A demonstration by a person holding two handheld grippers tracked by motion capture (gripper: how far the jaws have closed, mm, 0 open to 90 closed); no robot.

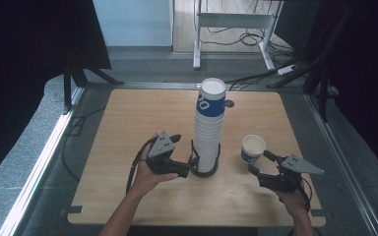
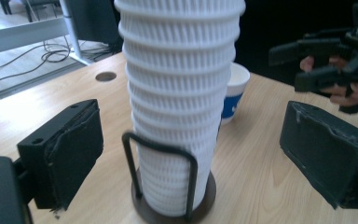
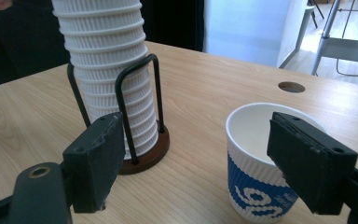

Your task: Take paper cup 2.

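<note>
Left gripper [image 1: 189, 158] standing open-jawed around the cup stack [image 1: 209, 125] — right gripper [image 1: 260, 163] hovering, jaws apart, just behind the cup [image 1: 253, 148].

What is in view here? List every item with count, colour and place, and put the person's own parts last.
cup stack: one tall stack, white ribbed, top cup blue-banded, table centre, standing in the holder.
cup holder: one, dark wire loops on a brown round base.
single cup: one, white with blue band, upright, right of the stack.
table: one, light wood, with a round hole near its far edge.
left gripper: black, open, beside the holder.
right gripper: black, open, jaws at the single cup.
</note>
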